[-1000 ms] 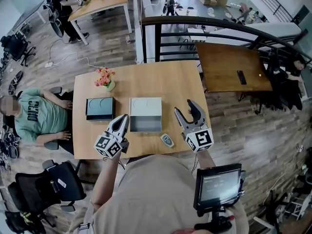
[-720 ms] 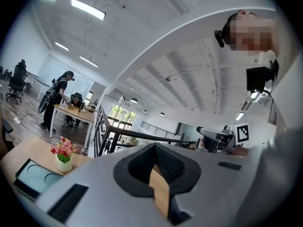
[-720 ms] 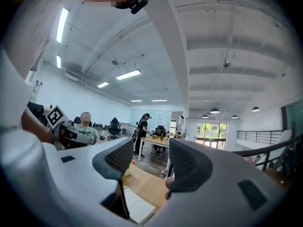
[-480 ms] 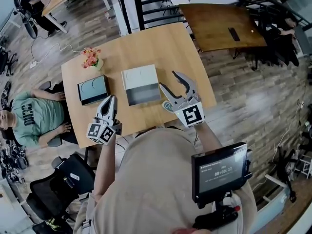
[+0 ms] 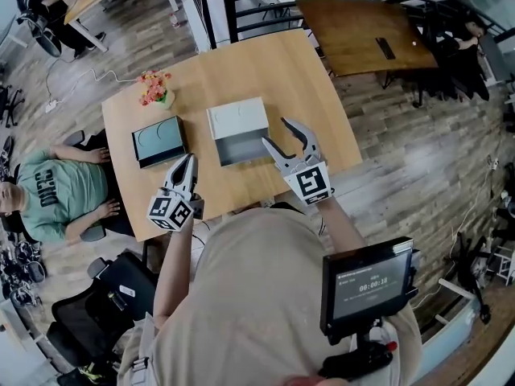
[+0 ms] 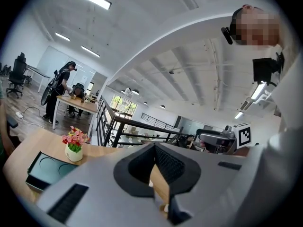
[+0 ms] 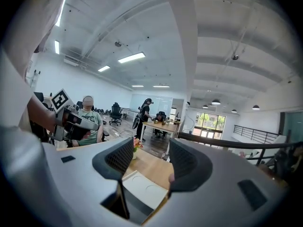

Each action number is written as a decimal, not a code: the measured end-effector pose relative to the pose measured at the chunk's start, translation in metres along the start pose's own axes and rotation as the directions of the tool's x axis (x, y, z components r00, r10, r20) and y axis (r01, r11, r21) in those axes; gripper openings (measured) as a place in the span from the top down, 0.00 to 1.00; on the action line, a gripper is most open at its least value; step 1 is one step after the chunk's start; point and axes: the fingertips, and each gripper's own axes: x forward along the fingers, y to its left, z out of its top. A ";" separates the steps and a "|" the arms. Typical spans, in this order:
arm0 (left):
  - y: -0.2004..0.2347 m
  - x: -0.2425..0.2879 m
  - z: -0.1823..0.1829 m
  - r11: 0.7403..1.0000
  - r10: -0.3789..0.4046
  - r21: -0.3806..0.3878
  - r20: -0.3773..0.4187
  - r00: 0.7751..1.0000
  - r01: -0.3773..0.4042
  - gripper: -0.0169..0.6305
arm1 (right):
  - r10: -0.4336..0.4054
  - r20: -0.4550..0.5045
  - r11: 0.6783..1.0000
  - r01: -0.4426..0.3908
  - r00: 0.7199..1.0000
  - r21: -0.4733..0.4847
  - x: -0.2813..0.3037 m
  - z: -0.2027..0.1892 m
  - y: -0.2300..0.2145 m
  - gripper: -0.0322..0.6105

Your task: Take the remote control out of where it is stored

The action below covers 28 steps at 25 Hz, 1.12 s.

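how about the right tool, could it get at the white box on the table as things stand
probably yes: the right tool is open just beside the white box, the box's open front shows between its jaws, and nothing seems to stand in the way.

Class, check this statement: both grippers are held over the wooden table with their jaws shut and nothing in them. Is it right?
Not quite. Only the left gripper is shut; the right gripper has its jaws apart, as the right gripper view shows. Both are empty and held over the wooden table.
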 end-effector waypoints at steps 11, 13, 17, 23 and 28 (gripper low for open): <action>0.025 -0.013 -0.020 0.998 -0.035 -0.045 -0.068 0.997 0.032 0.97 | -0.030 -0.052 0.994 0.036 0.998 0.108 0.022 -0.013 0.029 0.57; 0.028 -0.013 -0.021 0.998 -0.041 -0.045 -0.077 0.996 0.038 0.97 | -0.030 -0.064 0.994 0.037 0.998 0.106 0.024 -0.016 0.033 0.57; 0.033 -0.015 -0.022 0.998 -0.043 -0.041 -0.096 0.994 0.039 0.97 | -0.032 -0.093 0.993 0.042 0.995 0.112 0.024 -0.027 0.039 0.59; 0.035 -0.015 -0.022 0.998 -0.054 -0.021 -0.118 0.992 0.052 0.97 | -0.055 -0.099 0.991 0.067 0.994 0.120 0.021 -0.033 0.037 0.59; 0.034 -0.012 -0.023 0.998 -0.062 -0.017 -0.126 0.990 0.061 0.97 | -0.065 -0.108 0.990 0.078 0.992 0.121 0.022 -0.038 0.034 0.59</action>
